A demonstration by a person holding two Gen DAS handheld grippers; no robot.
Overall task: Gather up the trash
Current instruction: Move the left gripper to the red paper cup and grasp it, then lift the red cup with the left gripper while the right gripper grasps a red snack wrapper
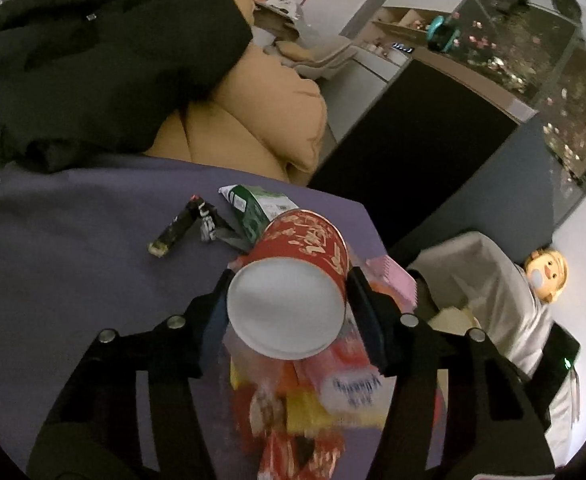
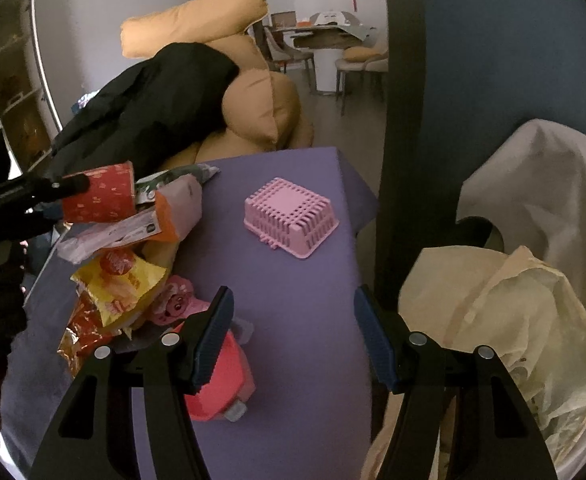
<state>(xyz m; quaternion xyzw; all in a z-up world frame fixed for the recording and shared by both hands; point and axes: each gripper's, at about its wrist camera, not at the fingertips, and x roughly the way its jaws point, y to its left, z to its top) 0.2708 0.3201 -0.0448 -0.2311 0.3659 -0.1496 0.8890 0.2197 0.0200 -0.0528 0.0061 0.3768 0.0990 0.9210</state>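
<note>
With the left gripper [image 1: 287,304] clamped on the red paper cup [image 1: 293,280], carry it level toward the bag [image 2: 513,320] at 3 o'clock, keeping the empty, spread right gripper [image 2: 293,336] clear.

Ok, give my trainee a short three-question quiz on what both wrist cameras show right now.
1. True or false: the left gripper is shut on the red paper cup.
2. The pink basket on the purple table is: A) upright, B) upside down, C) in the trash bag.
3. Fill in: the right gripper is ____, holding nothing, beside the trash bag.

Key: 1 true; 2 B; 3 open.
</note>
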